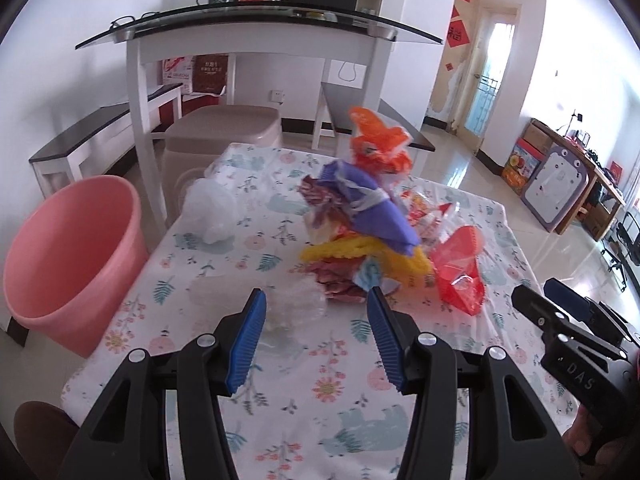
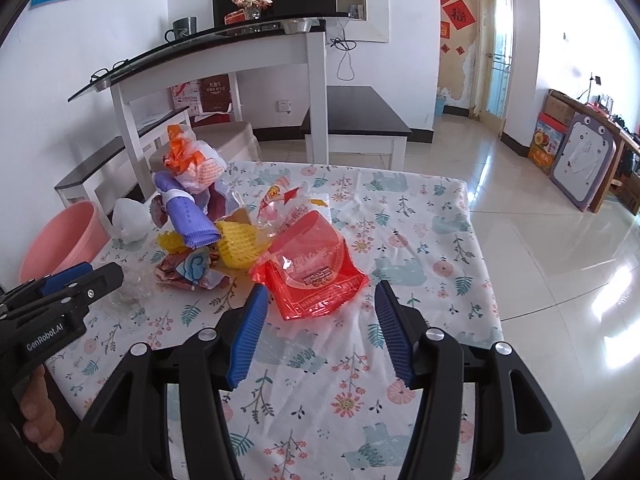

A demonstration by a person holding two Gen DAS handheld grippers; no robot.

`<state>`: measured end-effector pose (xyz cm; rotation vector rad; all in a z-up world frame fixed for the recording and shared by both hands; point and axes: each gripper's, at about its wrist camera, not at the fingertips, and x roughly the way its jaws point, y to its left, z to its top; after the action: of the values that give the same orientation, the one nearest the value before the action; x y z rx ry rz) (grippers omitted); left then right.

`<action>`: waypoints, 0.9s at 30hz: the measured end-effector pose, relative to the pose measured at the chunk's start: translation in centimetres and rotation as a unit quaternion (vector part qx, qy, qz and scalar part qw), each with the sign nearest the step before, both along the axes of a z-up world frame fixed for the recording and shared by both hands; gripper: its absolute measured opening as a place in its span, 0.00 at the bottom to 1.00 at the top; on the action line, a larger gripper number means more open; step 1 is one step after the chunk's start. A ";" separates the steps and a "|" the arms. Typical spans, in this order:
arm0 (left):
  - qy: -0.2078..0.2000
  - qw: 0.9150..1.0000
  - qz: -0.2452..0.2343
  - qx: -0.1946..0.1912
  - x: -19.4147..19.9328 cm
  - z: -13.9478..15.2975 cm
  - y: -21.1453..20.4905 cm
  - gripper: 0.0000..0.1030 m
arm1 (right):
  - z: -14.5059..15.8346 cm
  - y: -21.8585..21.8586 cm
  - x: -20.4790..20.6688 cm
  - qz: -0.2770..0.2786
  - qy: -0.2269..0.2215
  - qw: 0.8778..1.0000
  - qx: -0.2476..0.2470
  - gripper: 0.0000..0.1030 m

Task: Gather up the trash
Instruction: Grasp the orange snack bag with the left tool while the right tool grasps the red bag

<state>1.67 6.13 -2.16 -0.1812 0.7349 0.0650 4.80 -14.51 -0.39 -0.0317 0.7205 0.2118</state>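
Both wide-open, empty grippers, left gripper [image 1: 316, 300] over crumpled clear plastic film [image 1: 294, 306] and right gripper [image 2: 320, 294] at the red translucent wrapper [image 2: 314, 270], should pinch low (advisably) before carrying to the pink plastic bucket [image 1: 72, 256].

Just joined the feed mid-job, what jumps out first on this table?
A bright heap of wrappers sits mid-table on the floral tablecloth, with a red plastic packet lying nearest the open right tool. A pink bucket stands on the floor off the table's left edge, beside the open left tool.
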 end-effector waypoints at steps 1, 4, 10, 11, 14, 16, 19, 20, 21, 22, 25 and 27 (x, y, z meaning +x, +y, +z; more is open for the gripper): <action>0.001 1.000 0.002 0.000 0.0 0.0 0.2 0.50 | 0.0 0.1 0.2 0.004 0.000 1.000 0.003 0.55; 0.006 1.000 0.005 0.002 0.0 -0.1 1.1 0.50 | -0.1 0.3 0.6 0.016 -0.002 1.000 0.009 0.55; 0.005 1.000 -0.002 -0.008 0.7 0.8 1.8 0.50 | 0.0 0.5 1.8 0.032 0.006 0.999 0.030 0.55; 0.001 1.000 -0.007 -0.008 1.0 1.3 1.7 0.50 | 0.1 0.5 2.0 0.036 0.006 0.999 0.033 0.55; -0.007 1.000 -0.022 -0.019 2.1 2.6 1.3 0.50 | 0.6 0.5 2.3 0.044 -0.003 0.998 0.039 0.55; -0.016 0.999 -0.036 -0.020 3.2 3.9 0.9 0.50 | 0.8 0.5 2.5 0.047 -0.009 0.998 0.040 0.55; -0.024 0.998 -0.052 -0.014 5.0 5.3 0.0 0.50 | 1.0 0.3 3.0 0.048 -0.009 0.998 0.045 0.55; -0.025 0.998 -0.057 -0.013 5.6 5.7 -0.2 0.50 | 1.0 0.1 3.2 0.047 -0.008 0.998 0.046 0.55; -0.026 0.998 -0.061 -0.011 6.4 6.1 -0.5 0.50 | 0.9 0.0 3.5 0.045 -0.007 0.998 0.046 0.55; -0.026 0.998 -0.062 -0.010 7.0 6.4 -0.6 0.51 | 0.9 -0.2 3.7 0.042 -0.006 0.998 0.048 0.55; -0.029 0.997 -0.068 -0.006 9.3 7.1 -1.3 0.55 | 0.8 -0.7 4.5 0.035 -0.002 0.998 0.053 0.55; -0.024 0.997 -0.067 0.002 10.7 7.3 -1.6 0.55 | 0.7 -1.0 4.8 0.031 -0.001 0.998 0.055 0.55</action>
<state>12.40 4.57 5.11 -0.1290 0.6969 -0.0645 9.60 -15.48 0.35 0.0506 0.7058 0.3101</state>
